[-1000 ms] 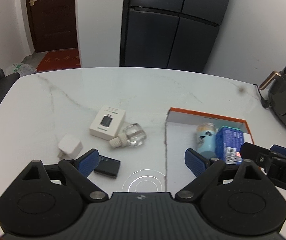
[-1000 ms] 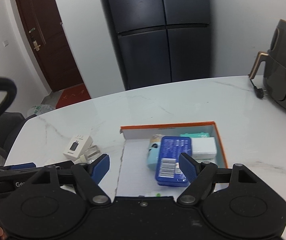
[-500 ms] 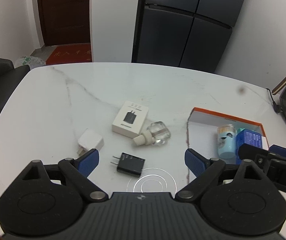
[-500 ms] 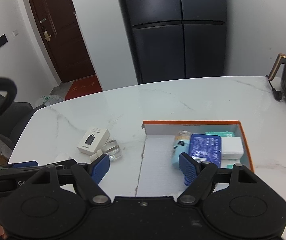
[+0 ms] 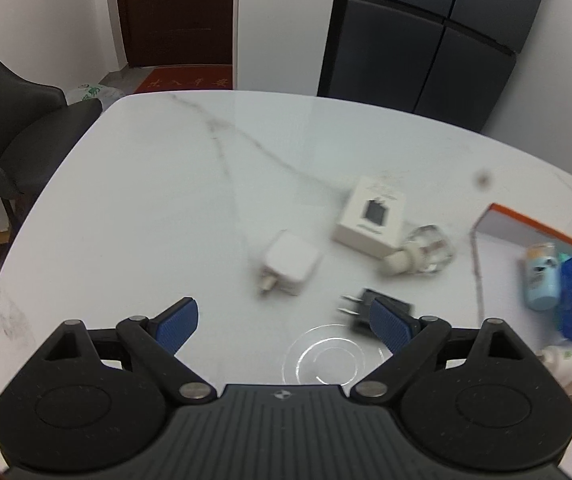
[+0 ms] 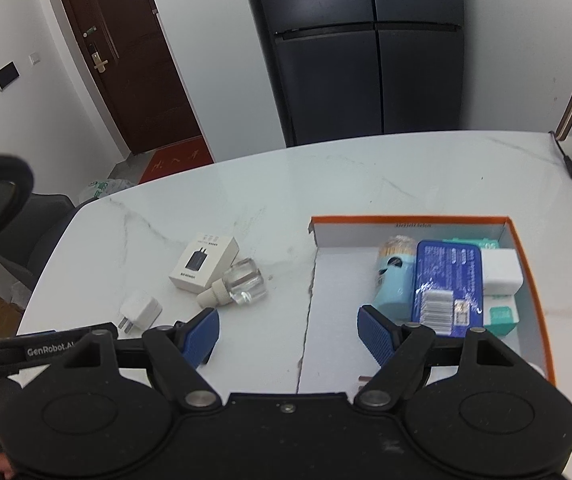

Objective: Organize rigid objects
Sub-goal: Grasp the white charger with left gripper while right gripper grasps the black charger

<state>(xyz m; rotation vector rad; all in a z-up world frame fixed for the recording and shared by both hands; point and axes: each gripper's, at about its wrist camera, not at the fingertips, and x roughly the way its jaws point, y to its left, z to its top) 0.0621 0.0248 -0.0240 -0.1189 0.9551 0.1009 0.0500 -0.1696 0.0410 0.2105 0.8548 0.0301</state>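
Left wrist view: the left gripper [image 5: 284, 322] hovers over the near part of the white marble worktop [image 5: 158, 184] with its blue-padded fingers [image 5: 176, 322] spread wide and nothing between them. A black plug adapter [image 5: 360, 306] lies flat on the worktop, partly hidden behind the right-hand finger, prongs pointing to the worktop's left edge. Farther in lies a white plug adapter [image 5: 292, 262], and beyond it a white charger box [image 5: 370, 216] printed with a black charger. A clear glass bottle with a cream neck [image 5: 422, 250] lies on its side, touching the near right corner of that box. This view is somewhat blurred.

In the right wrist view the right gripper [image 6: 288, 330] also has its fingers [image 6: 376, 334] wide apart and empty, poised above the near left part of an orange-rimmed open box [image 6: 534, 276] that sits toward the worktop's right edge. Inside the box, along its far wall, lie a light blue container [image 6: 392, 280], a dark blue packet with a barcode [image 6: 448, 286] just beside it, a white block [image 6: 500, 270] and a teal item [image 6: 502, 316] against the right wall. The left half of the box floor is bare white.
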